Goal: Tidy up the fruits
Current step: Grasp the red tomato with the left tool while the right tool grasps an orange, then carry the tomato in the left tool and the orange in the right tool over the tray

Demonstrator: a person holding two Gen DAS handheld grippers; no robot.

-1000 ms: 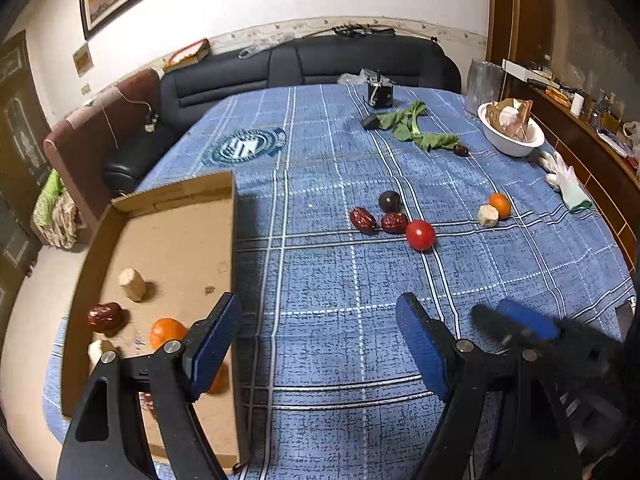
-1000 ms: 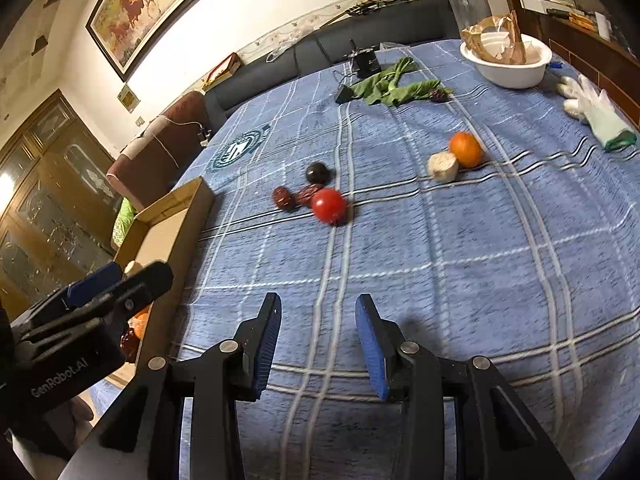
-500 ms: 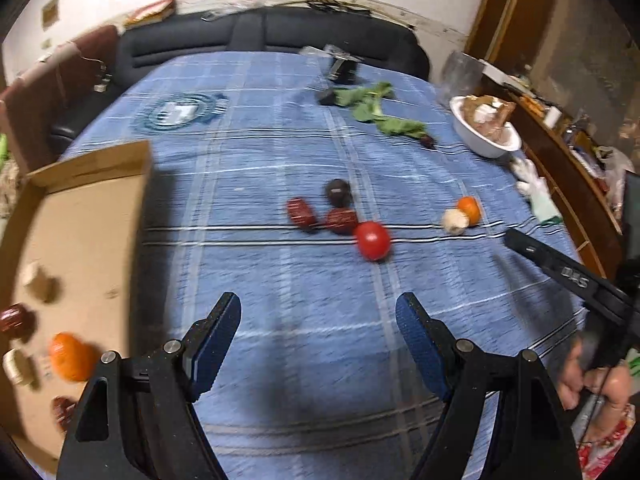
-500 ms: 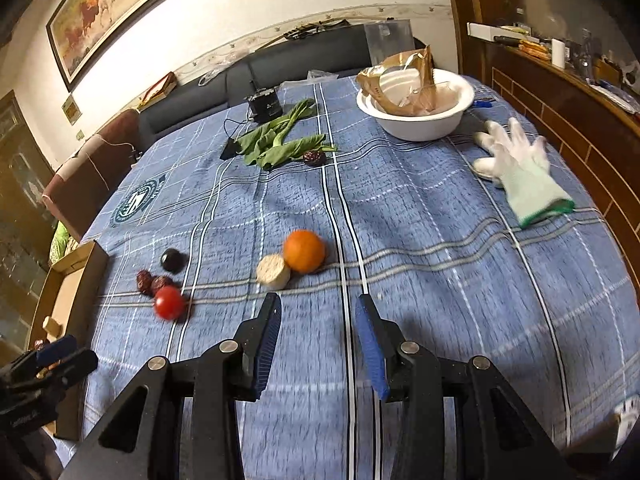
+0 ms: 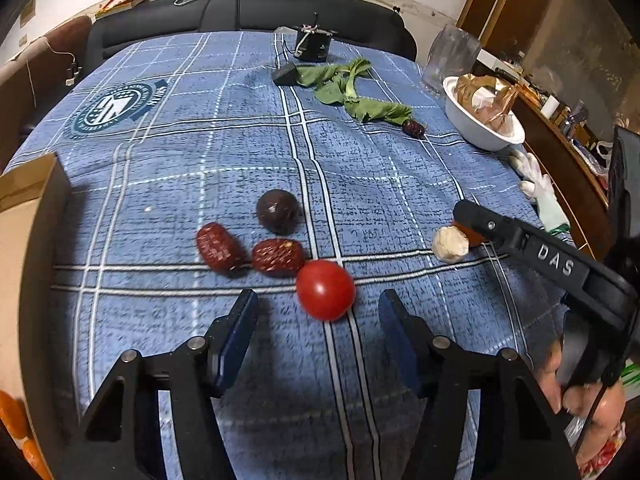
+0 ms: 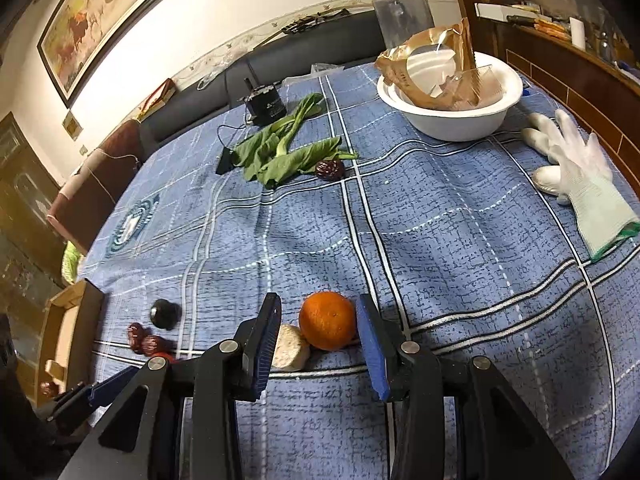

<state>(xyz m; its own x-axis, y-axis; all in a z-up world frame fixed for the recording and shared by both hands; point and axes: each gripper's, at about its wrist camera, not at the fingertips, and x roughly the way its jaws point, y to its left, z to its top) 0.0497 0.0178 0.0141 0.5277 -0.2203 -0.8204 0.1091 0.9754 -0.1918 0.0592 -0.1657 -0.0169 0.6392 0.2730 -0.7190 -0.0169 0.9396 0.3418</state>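
Two grippers over a blue plaid tablecloth [image 5: 200,152], both pitched down toward it. Hidden/cut off: cardboard box [image 5: 24,216] at left is cropped by frame edge, contents mostly out of view; an orange item at the left wrist view's bottom-left corner is too cropped to ID. Orange [image 6: 328,320] is almost fully masked by the right tool's finger in the left wrist view; plain in the right wrist view. Writing: "DAS" reads on the right tool's finger; round emblem on the cloth has text, only partly legible. Left gripper [image 5: 318,316]: jaws closing, nothing pinched; red tomato [image 5: 325,290] sits just ahead of the tips, w/ two red dates [image 5: 248,250] and a dark round fruit [image 5: 277,211] beyond. Right gripper [image 6: 318,340]: jaws apart, straddling the orange, pads not seen pressing; pale chunk [image 6: 290,347] touches the orange, beside the left pad.
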